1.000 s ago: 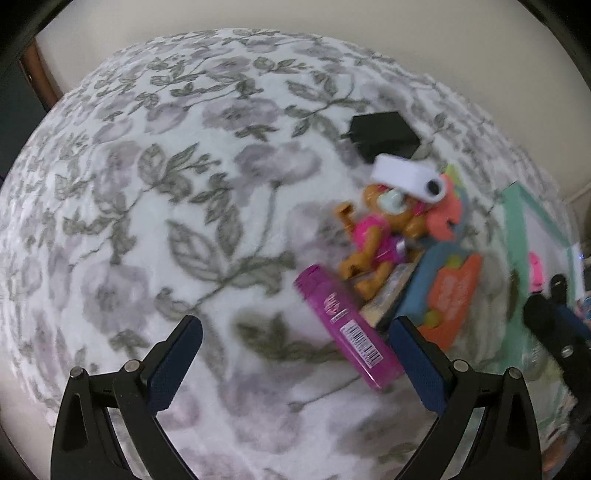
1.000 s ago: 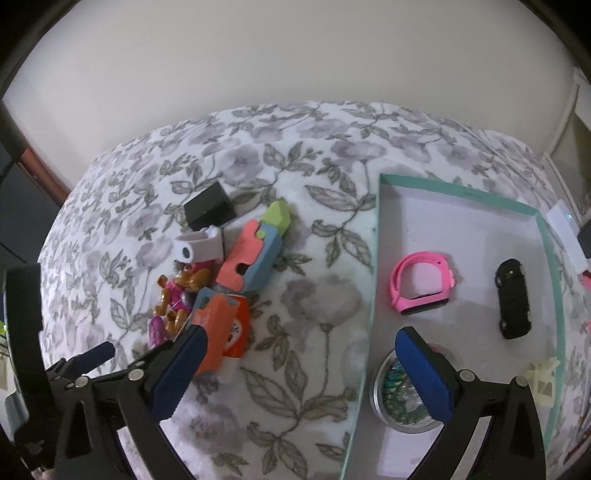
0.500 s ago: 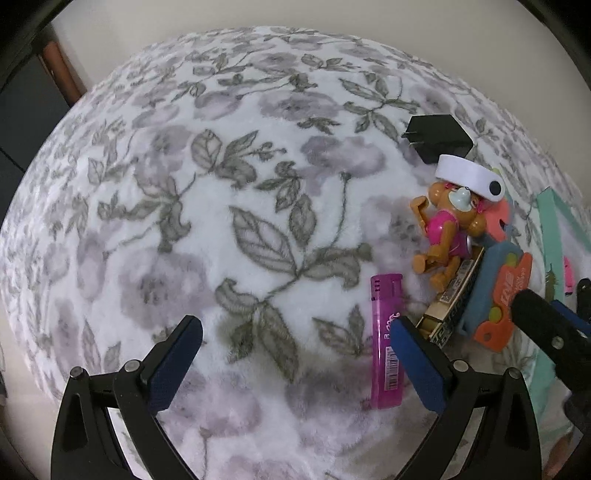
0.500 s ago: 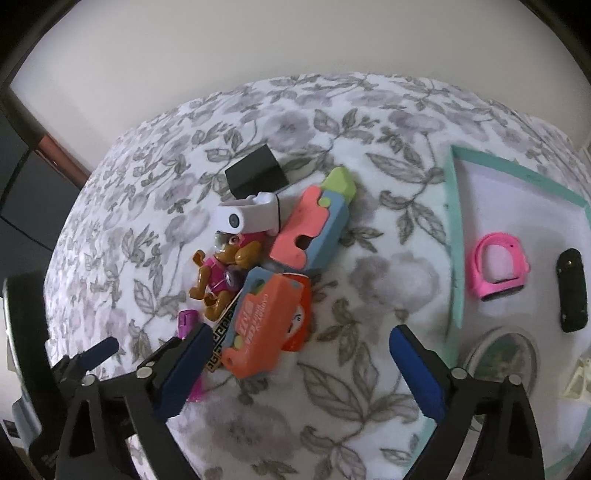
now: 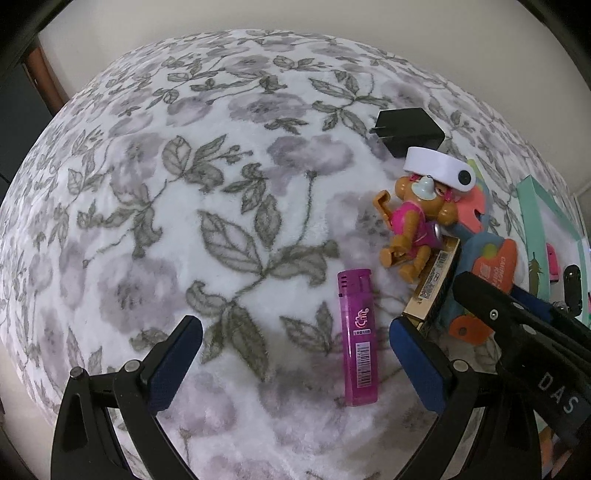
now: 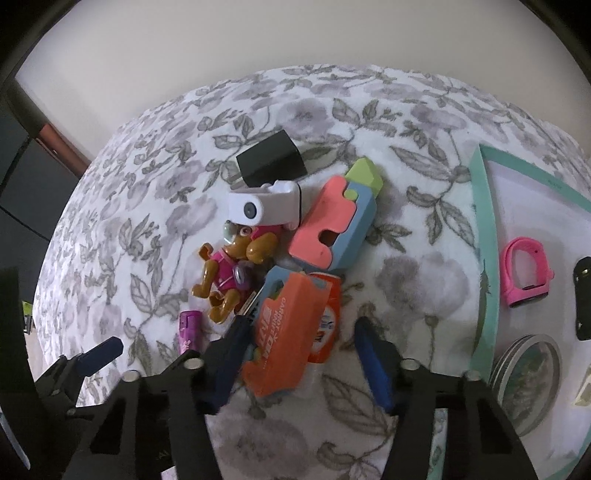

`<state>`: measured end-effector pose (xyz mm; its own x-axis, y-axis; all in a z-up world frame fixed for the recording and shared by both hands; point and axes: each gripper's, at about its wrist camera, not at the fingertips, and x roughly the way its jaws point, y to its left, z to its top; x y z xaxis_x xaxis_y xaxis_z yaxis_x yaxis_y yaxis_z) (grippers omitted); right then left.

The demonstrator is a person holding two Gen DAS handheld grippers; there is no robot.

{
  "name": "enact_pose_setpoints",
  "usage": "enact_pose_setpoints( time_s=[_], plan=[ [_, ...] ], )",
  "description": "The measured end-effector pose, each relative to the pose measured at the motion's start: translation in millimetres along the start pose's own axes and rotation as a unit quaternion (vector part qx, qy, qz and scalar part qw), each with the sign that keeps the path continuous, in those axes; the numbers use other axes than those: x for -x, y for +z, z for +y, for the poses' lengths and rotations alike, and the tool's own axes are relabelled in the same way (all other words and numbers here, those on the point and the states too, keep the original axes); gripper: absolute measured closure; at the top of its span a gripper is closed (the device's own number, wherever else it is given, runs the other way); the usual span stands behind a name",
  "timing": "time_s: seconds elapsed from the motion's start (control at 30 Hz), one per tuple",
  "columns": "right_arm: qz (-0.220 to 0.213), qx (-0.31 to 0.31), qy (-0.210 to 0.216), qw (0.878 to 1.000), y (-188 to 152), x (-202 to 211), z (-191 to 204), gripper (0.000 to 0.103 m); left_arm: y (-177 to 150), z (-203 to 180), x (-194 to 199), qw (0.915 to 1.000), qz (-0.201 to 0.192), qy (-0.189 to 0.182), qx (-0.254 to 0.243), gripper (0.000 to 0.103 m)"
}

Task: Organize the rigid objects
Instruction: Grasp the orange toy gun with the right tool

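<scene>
Right wrist view is showing the right hand-held gripper [image 6: 299, 354] spread apart, straddling the orange toy [image 6: 284, 332]; closing risks snagging the gold box [image 5: 434, 284] touching it, while the left hand-held gripper [image 5: 295, 362] is hanging apart

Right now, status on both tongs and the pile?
Left tongs open, empty, purple lighter between fingers. Right tongs open, straddling orange toy. Gold box crowds the lighter.

surface: floral grey-and-white plush cloth [image 5: 229, 206] | wall: plain cream [image 6: 258, 33] | left edge: dark furniture with reddish-brown trim [image 6: 62, 142]
</scene>
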<state>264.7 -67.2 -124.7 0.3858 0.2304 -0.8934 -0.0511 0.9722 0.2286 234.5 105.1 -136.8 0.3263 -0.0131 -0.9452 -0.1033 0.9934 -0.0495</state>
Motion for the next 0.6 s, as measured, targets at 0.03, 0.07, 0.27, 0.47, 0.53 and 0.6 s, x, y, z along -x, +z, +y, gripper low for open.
enact_pose_setpoints(
  time_s=[0.03,0.07,0.27,0.47,0.53,0.6],
  plan=[
    [0.002,-0.001,0.0,1.0,0,-1,0,0.056,0,-1,0,1.0,0.0,-0.001,0.0,0.002],
    [0.002,-0.002,-0.004,1.0,0,0,-1,0.056,0,-2,0,1.0,-0.001,-0.004,-0.001,0.002],
    [-0.002,-0.021,0.006,1.0,-3,8,-13,0.061,-4,-32,9,0.9999,-0.009,-0.002,-0.009,0.002],
    [-0.005,-0.037,0.008,0.999,-3,14,-28,0.064,-5,-52,13,0.9993,-0.019,-0.003,-0.031,0.002],
    [-0.004,-0.045,0.017,0.999,-3,16,-34,0.066,-5,-58,12,0.9991,-0.02,-0.008,-0.036,0.003],
    [-0.004,-0.05,0.017,0.999,-4,17,-39,0.066,-6,-64,14,0.9988,-0.022,-0.012,-0.041,0.004]
  ],
)
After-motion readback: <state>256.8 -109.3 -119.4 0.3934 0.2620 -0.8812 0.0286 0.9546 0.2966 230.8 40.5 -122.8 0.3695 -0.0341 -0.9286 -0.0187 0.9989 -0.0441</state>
